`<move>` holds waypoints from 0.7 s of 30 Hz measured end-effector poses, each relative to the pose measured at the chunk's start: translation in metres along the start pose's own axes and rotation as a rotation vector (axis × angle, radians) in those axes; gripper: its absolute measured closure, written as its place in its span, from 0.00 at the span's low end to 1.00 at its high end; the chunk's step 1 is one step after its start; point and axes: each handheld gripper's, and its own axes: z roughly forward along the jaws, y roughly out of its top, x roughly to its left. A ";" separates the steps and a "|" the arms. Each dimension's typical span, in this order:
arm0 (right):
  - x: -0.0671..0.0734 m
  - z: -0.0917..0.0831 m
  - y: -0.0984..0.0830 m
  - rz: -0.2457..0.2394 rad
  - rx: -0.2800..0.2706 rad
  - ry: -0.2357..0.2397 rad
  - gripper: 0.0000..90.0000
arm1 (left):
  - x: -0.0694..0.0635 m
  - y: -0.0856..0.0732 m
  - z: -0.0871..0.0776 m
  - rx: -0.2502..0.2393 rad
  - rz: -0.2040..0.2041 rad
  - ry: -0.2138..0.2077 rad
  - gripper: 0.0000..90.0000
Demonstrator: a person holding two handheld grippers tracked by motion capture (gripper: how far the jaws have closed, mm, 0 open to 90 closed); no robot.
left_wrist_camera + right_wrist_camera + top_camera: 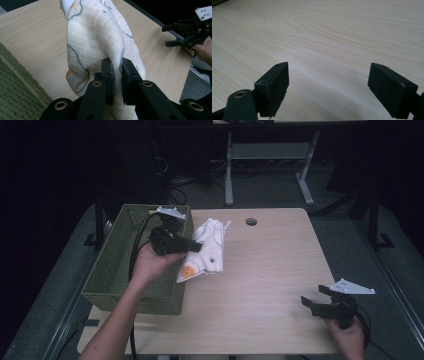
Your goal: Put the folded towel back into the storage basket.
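Right now my left claw (197,246) is clamped on the white cloth (209,251), near the counter's (270,270) left edge and toward its far side. In the left gripper view the two black jaws stand almost together with a ridge of the fabric pinched between them, and the cloth (100,40) spreads away ahead of the claw (117,72) in a pale, wrinkled mass with thin dark lines and a few orange patches on it. From the high view the cloth hangs and drapes to the right of the claw, its lower part with the orange spot reaching down to the counter just beside the green woven basket (107,270). Whether all of the cloth is lifted or part of it rests on the wood I cannot tell. The basket sits along the counter's left edge, and my left hand (150,265) is over its right rim.

My right claw (316,304) is well apart from the cloth, near the counter's near right corner. Its jaws are spread wide with nothing between them; in the right gripper view the claw (328,87) has bare light wood under it.
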 end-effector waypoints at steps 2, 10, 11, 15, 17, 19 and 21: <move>0.000 0.001 0.000 -0.002 0.004 0.001 0.18 | 0.002 -0.002 -0.003 0.002 -0.004 0.003 0.92; 0.001 0.002 0.000 -0.005 0.014 0.001 0.18 | 0.010 -0.007 -0.014 -0.005 -0.020 0.013 0.92; 0.001 0.002 0.000 -0.005 0.013 0.002 0.18 | 0.011 -0.008 -0.016 -0.006 -0.021 0.012 0.92; 0.001 0.003 0.000 -0.007 0.015 0.002 0.18 | 0.014 -0.011 -0.020 -0.010 -0.024 0.013 0.92; 0.001 0.003 0.000 -0.008 0.017 0.001 0.18 | 0.016 -0.012 -0.023 -0.012 -0.028 0.016 0.92; 0.001 0.002 0.000 -0.008 0.017 0.000 0.18 | 0.018 -0.013 -0.026 -0.016 -0.031 0.019 0.92; 0.002 0.002 0.000 -0.003 0.016 0.000 0.18 | 0.021 -0.015 -0.029 -0.015 -0.034 0.022 0.92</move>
